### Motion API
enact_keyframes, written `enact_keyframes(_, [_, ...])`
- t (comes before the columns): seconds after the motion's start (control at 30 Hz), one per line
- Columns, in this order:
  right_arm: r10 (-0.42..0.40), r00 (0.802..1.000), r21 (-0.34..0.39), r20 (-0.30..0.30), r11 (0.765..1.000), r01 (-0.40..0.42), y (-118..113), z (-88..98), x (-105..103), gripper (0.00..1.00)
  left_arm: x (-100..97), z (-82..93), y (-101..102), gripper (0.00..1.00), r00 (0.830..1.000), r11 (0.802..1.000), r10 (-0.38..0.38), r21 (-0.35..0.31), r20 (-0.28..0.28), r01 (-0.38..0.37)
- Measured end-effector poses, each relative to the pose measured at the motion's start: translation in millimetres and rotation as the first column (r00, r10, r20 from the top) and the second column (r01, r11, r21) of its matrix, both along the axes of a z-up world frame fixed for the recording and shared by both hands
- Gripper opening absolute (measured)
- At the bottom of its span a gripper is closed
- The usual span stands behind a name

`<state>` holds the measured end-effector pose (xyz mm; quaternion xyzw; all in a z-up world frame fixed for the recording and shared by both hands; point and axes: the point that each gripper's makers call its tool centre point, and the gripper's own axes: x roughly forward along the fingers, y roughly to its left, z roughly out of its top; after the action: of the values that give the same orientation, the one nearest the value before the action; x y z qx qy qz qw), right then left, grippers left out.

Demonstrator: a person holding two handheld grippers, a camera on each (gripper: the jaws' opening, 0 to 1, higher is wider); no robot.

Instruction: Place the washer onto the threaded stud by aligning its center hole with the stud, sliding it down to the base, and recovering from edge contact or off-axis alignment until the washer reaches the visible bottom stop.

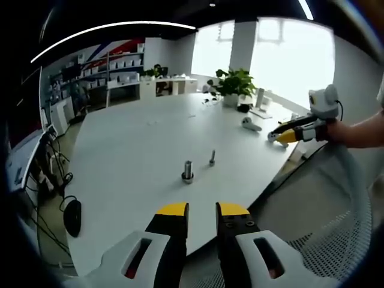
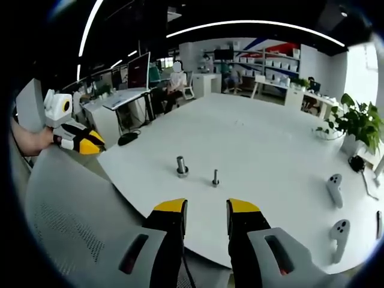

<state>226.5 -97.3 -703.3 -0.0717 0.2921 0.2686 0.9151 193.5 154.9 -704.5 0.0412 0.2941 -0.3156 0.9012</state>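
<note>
White worktop holds a thick stud with a thin stud just beside it. Near the thick stud, the left gripper and right gripper hang with jaws a little apart, holding nothing.

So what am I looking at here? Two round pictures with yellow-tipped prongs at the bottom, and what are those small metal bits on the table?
Each picture comes from a camera riding on a hand-held gripper. The left gripper view looks along the left gripper; the right gripper view looks along the right gripper. Both are open and hold nothing. Each also shows in the other's view, held in a hand off the table's edge. On the white table stand two small metal pieces: a thicker one and a thin stud. Further off are a potted plant and white controllers.
</note>
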Motion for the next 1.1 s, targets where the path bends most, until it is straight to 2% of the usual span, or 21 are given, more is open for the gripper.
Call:
enact_keyframes(0.1, [-0.011,1.000,0.001,0.012,1.000,0.011,-2.0,1.7,1.4,0.29,-0.9,-1.5,0.1,0.15,1.000,1.000,-0.002,0.007,-0.005,0.002])
enact_keyframes(0.2, [-0.028,1.000,-0.004,0.000,1.000,0.028,-5.2,-0.7,1.9,0.29,-0.8,-1.5,0.5,0.15,1.000,1.000,-0.001,0.008,-0.005,0.001])
enact_keyframes(1.1, [-0.033,0.999,-0.013,-0.014,0.999,0.033,-8.4,-4.5,1.3,0.29,-0.2,-1.6,-0.6,0.15,1.000,1.000,-0.001,0.014,-0.003,0.001])
